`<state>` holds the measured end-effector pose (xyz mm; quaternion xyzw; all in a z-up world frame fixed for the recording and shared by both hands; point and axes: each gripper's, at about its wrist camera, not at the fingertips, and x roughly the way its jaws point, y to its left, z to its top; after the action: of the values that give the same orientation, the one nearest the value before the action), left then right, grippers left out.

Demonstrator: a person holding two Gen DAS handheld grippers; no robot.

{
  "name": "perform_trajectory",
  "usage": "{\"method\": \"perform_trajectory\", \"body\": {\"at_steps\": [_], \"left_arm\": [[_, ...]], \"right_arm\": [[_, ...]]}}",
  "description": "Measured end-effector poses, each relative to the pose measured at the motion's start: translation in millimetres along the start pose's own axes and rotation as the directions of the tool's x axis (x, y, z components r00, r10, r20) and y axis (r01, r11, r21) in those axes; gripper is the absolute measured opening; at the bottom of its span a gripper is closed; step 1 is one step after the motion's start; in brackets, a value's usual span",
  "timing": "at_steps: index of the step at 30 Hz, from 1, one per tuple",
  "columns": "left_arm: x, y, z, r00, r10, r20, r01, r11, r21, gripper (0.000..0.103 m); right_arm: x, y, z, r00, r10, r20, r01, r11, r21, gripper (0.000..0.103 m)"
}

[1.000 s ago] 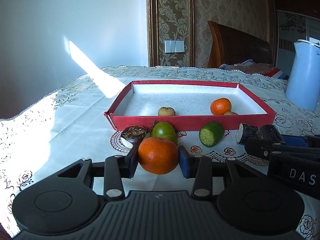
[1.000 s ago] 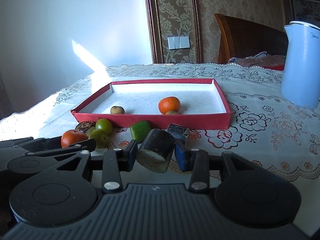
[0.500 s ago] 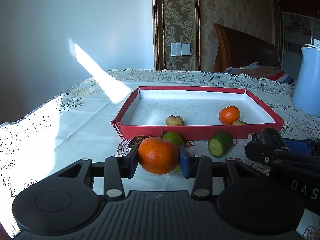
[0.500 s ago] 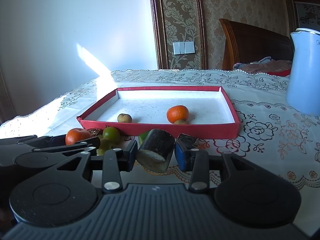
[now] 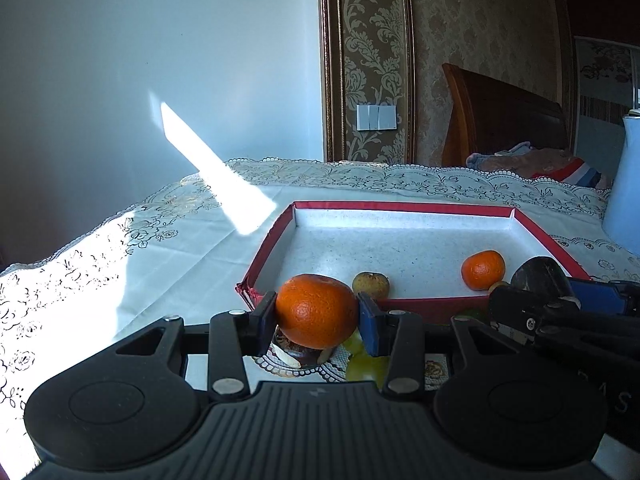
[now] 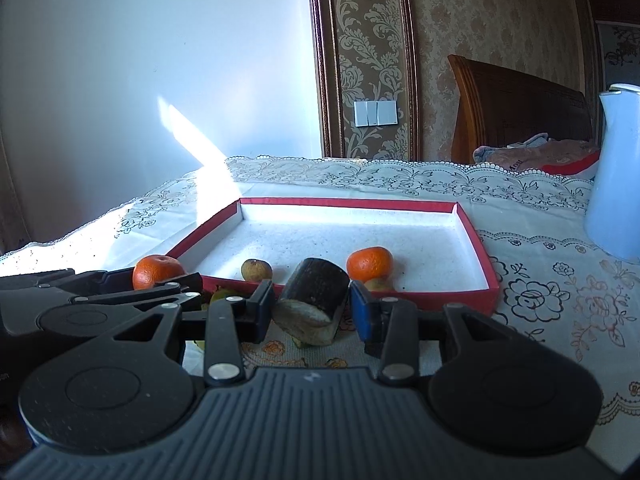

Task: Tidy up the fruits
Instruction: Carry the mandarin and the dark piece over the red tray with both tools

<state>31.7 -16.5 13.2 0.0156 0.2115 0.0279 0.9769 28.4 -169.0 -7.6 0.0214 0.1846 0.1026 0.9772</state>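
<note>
My left gripper point(image 5: 316, 314) is shut on an orange point(image 5: 317, 310), held above the table just before the near left corner of the red tray point(image 5: 400, 205). My right gripper point(image 6: 312, 308) is shut on a dark cut vegetable piece point(image 6: 316, 300), held before the tray's point(image 6: 348, 201) near wall. Inside the tray lie a second orange point(image 5: 483, 270), also in the right wrist view point(image 6: 369, 264), and a small brownish fruit point(image 5: 371, 284). The left gripper's orange also shows in the right wrist view point(image 6: 156, 271).
Under the left gripper, a dark cut piece point(image 5: 294, 354) and green fruits point(image 5: 366, 364) lie on the lace tablecloth. A pale blue kettle point(image 6: 618, 176) stands at the right. A wooden headboard point(image 6: 520, 116) is behind the table.
Both grippers have risen and moved forward toward the tray with their loads. The loose pieces on the cloth now lie beneath them.
</note>
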Motion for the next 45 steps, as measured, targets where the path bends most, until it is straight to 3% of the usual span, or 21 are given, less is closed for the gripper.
{"method": "perform_trajectory", "body": {"at_steps": [7,14,26,45], "left_arm": [[23.0,0.3,27.2,0.998,0.033,0.045,-0.034,0.999,0.012,0.041],[61.2,9.0,37.9,0.997,0.079,0.018,-0.079,0.997,-0.008,0.041],[98.9,12.1,36.6,0.996,0.076,-0.054,-0.077,0.997,-0.02,0.041],[113.2,9.7,30.6,0.993,0.022,-0.114,-0.024,1.0,-0.018,0.041]], "right_arm": [[31.4,-0.4,23.8,1.0,-0.013,0.0,0.013,1.0,-0.009,0.039],[67.9,-7.2,29.1,0.999,-0.018,-0.047,0.018,1.0,0.002,0.038],[96.5,-4.0,24.6,0.995,-0.018,-0.101,0.015,0.999,-0.029,0.038],[102.4,1.3,19.3,0.995,0.013,-0.098,-0.017,0.999,-0.046,0.038]]}}
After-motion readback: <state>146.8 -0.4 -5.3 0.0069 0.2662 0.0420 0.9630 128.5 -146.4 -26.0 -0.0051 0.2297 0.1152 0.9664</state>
